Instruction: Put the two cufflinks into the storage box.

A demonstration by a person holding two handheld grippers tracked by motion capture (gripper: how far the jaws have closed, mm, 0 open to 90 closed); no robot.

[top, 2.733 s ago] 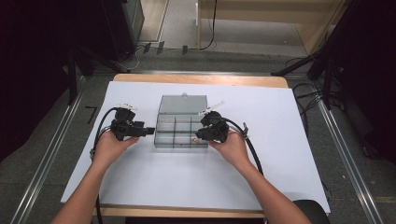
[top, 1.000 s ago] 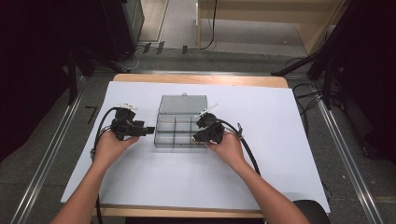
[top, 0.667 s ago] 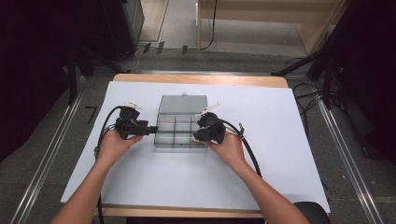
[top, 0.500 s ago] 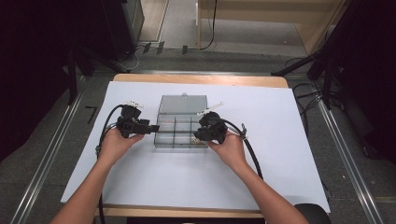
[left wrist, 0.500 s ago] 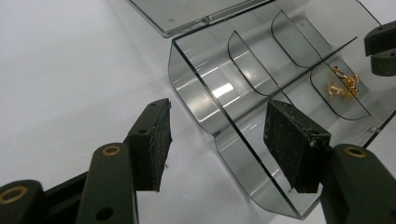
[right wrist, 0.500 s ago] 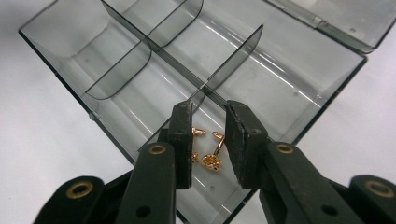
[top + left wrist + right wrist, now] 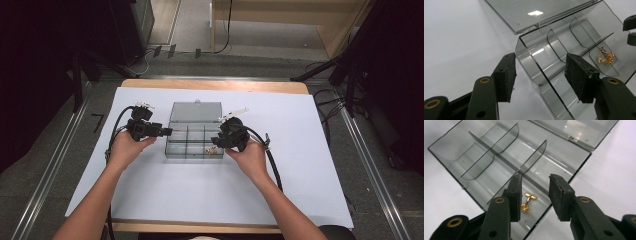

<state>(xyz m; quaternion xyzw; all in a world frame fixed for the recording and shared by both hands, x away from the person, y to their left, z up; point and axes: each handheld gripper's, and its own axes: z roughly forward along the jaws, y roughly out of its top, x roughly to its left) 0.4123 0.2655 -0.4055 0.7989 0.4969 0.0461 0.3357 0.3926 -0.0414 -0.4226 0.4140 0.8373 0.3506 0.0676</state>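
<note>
The smoky-grey clear plastic compartment box (image 7: 195,137) lies lid-open on the white paper-covered surface (image 7: 300,165). The left gripper (image 7: 540,75) has its fingers wide apart, straddling the box's near corner wall and holding nothing. The right gripper (image 7: 534,195) has its fingers part open and empty; small gold cufflinks (image 7: 527,201) lie in the compartment just beyond its left finger. A clumsy pinch could flick the slick cufflinks aside, and an unsteadied light box could skid.
</note>
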